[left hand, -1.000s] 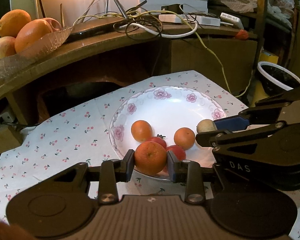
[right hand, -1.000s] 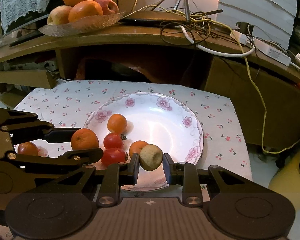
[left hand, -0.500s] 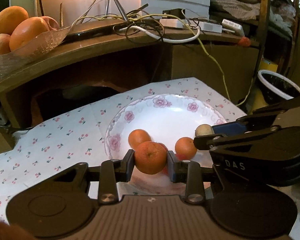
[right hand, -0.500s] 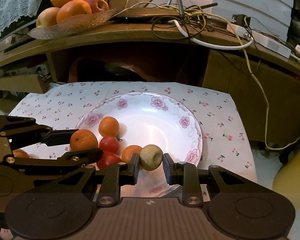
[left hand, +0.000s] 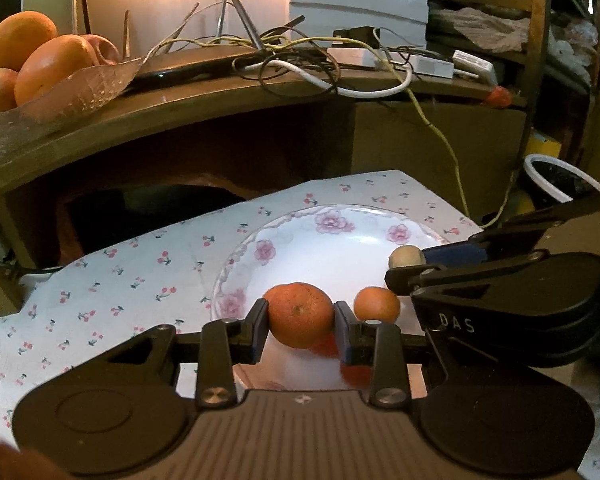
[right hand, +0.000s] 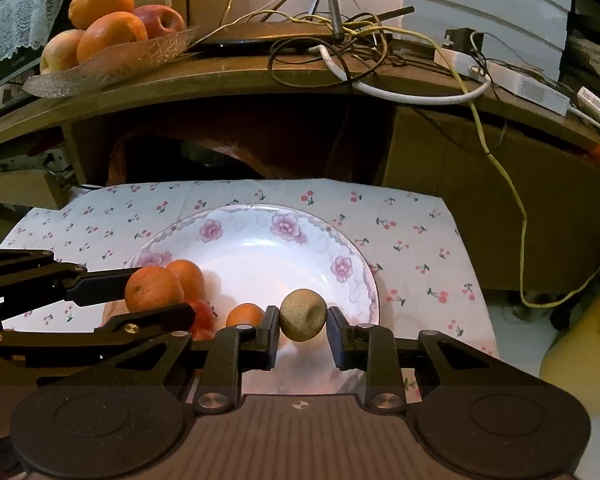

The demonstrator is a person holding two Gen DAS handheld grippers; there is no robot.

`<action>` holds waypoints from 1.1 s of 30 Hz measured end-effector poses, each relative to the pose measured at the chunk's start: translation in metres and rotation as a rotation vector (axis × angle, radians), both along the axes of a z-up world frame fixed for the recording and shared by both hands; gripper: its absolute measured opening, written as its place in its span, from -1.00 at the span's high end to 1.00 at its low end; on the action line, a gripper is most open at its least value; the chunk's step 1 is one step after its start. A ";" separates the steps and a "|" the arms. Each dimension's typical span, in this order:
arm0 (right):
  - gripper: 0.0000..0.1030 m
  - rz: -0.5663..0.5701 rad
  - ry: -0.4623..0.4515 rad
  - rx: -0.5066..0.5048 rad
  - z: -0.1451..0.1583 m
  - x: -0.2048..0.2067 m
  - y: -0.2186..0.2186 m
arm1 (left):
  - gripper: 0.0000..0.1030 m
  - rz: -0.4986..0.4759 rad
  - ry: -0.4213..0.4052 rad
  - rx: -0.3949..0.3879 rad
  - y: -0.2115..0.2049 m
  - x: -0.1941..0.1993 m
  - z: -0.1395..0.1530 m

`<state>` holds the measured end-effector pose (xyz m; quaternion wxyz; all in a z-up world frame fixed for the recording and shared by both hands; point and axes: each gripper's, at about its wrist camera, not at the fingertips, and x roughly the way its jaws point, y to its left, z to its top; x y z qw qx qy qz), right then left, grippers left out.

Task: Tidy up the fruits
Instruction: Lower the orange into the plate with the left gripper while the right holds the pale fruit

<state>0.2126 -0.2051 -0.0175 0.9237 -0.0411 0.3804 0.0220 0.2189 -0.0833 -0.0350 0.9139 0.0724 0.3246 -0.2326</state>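
Note:
My left gripper (left hand: pixel 301 326) is shut on an orange mandarin (left hand: pixel 300 314) and holds it above the near left rim of the white floral plate (left hand: pixel 340 236). My right gripper (right hand: pixel 303 328) is shut on a brownish kiwi (right hand: pixel 302 314) above the plate's near right part (right hand: pixel 284 224). In the right wrist view the left gripper's mandarin (right hand: pixel 153 289) shows at the left. Another mandarin (right hand: pixel 188 276), a small orange (right hand: pixel 245 314) and red tomatoes (right hand: pixel 201 316) lie in the plate. The kiwi also shows in the left wrist view (left hand: pixel 405 257).
The plate sits on a cherry-print cloth (right hand: pixel 412 236). Behind it a wooden shelf (right hand: pixel 260 80) holds a glass dish (right hand: pixel 112 60) of large oranges and apples, and tangled cables (right hand: pixel 340 44). A white-rimmed bin (left hand: pixel 556 178) stands at the right.
Both grippers have risen with their fruit and pulled back a little; the plate and the fruit in it now sit lower and partly hidden behind the fingers.

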 end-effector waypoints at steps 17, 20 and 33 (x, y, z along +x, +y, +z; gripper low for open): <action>0.41 0.027 -0.025 -0.020 -0.001 0.014 0.005 | 0.23 0.021 -0.003 -0.019 0.005 0.007 -0.002; 0.41 0.030 -0.037 -0.037 -0.001 0.013 0.006 | 0.22 0.022 -0.008 -0.017 0.005 0.007 -0.001; 0.34 0.025 -0.055 -0.028 0.004 0.012 0.003 | 0.19 0.033 -0.025 -0.014 0.008 0.006 0.005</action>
